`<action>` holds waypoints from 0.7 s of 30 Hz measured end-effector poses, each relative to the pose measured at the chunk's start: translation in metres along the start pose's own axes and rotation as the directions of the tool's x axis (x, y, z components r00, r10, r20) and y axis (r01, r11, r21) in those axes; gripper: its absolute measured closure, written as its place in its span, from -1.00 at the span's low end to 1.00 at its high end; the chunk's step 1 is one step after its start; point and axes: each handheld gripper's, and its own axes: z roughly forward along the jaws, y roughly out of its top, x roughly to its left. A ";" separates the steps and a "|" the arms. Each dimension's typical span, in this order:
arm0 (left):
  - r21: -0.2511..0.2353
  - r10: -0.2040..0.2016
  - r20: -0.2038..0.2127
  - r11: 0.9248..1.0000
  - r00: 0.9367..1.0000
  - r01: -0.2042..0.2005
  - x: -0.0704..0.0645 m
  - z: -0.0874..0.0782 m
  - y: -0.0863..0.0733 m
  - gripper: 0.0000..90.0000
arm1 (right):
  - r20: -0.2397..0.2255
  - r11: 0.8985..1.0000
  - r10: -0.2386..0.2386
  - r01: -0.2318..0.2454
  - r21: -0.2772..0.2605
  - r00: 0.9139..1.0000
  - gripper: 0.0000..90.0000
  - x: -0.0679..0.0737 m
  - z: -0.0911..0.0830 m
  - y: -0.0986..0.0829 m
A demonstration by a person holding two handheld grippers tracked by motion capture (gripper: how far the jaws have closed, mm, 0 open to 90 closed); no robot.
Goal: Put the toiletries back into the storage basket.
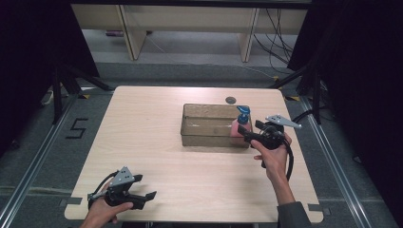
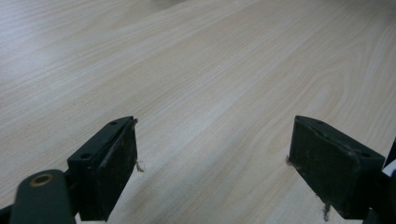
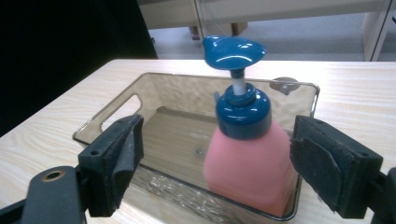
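A pink soap bottle with a blue pump top (image 1: 240, 126) (image 3: 247, 154) stands upright inside a clear smoky plastic bin (image 1: 209, 125) (image 3: 116, 112), at the bin's right end. My right gripper (image 1: 248, 135) (image 3: 215, 163) is open just outside that end, its jaws spread to either side of the bottle without touching it. Near the table's front left corner my left gripper (image 1: 145, 187) (image 2: 212, 163) hovers open over bare wood, with nothing between its jaws.
The light wooden table (image 1: 157, 156) has a round cable hole (image 1: 230, 99) behind the bin. Black curtains and stand legs flank the table. Wooden furniture legs and loose cables lie on the floor beyond the far edge.
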 end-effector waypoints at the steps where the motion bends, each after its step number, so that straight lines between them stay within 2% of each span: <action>1: 0.000 -0.003 0.000 1.000 1.000 0.003 0.000 0.000 0.000 -0.67 | 0.007 1.000 -0.009 0.009 0.013 1.000 -0.59 0.000 -0.002 0.000; 2: 0.000 -0.003 -0.001 1.000 1.000 0.003 0.000 0.000 0.000 -0.67 | -0.001 1.000 -0.026 0.026 -0.003 1.000 -0.59 0.000 -0.001 0.000; 4: 0.006 0.001 0.004 1.000 1.000 -0.001 0.000 0.000 0.000 -0.67 | -0.007 1.000 -0.026 0.026 -0.015 1.000 -0.59 0.002 -0.002 -0.001; 5: 0.008 0.001 0.002 1.000 1.000 -0.001 0.000 0.000 0.000 -0.67 | -0.019 1.000 0.001 -0.001 -0.006 1.000 -0.59 0.005 -0.002 -0.002; 6: 0.006 -0.001 0.004 1.000 1.000 0.001 0.000 0.001 0.000 -0.67 | -0.011 1.000 -0.028 0.028 -0.011 1.000 -0.59 0.005 -0.002 -0.002; 7: 0.006 0.000 0.004 1.000 1.000 0.000 0.000 0.001 0.000 -0.67 | -0.018 0.999 -0.034 0.034 -0.011 0.999 -0.59 0.006 -0.002 -0.003; 8: 0.008 0.005 0.004 1.000 1.000 -0.005 0.000 0.000 0.000 -0.67 | -0.024 1.000 -0.019 0.019 -0.004 1.000 -0.59 0.009 -0.003 -0.003; 9: 0.008 0.007 0.004 1.000 1.000 -0.007 0.000 0.000 0.000 -0.67 | -0.015 0.999 -0.045 0.045 -0.005 0.999 -0.59 0.009 -0.003 -0.003; 10: 0.006 0.006 0.000 1.000 1.000 -0.006 0.000 0.000 0.000 -0.67 | -0.020 0.999 -0.033 0.033 0.008 0.999 -0.59 0.011 -0.004 -0.004; 11: 0.002 -0.001 -0.001 1.000 1.000 0.001 0.000 0.000 0.000 -0.67 | -0.020 1.000 0.003 -0.002 0.020 1.000 -0.59 0.014 -0.005 -0.004; 12: 0.006 0.001 0.003 1.000 1.000 -0.001 0.000 0.000 0.000 -0.67 | -0.028 1.000 -0.026 0.026 0.000 0.999 -0.59 0.013 -0.004 -0.005; 14: 0.006 0.001 0.004 1.000 1.000 -0.001 0.000 0.000 0.000 -0.67 | -0.029 0.999 -0.044 0.043 -0.008 0.999 -0.59 0.014 -0.004 -0.006; 16: 0.009 0.005 0.005 1.000 1.000 -0.005 0.000 0.000 0.000 -0.67 | -0.030 0.999 -0.034 0.035 0.013 0.999 -0.59 0.016 -0.007 -0.006; 18: 0.006 0.000 0.005 1.000 1.000 0.000 0.000 0.001 0.000 -0.67 | -0.034 0.998 -0.060 0.060 -0.010 0.998 -0.59 0.016 -0.005 -0.008; 19: 0.007 -0.002 0.004 1.000 1.000 0.002 0.000 0.000 0.000 -0.67 | -0.045 0.999 -0.037 0.037 -0.006 0.998 -0.60 0.018 -0.006 -0.008; 20: 0.006 -0.001 0.004 1.000 1.000 0.001 0.000 0.000 0.000 -0.67 | -0.039 0.999 -0.049 0.049 -0.011 0.998 -0.60 0.018 -0.006 -0.009; 21: 0.009 0.005 0.004 1.000 1.000 -0.005 0.000 0.000 0.000 -0.67 | -0.049 0.999 -0.039 0.039 0.011 0.998 -0.60 0.020 -0.007 -0.009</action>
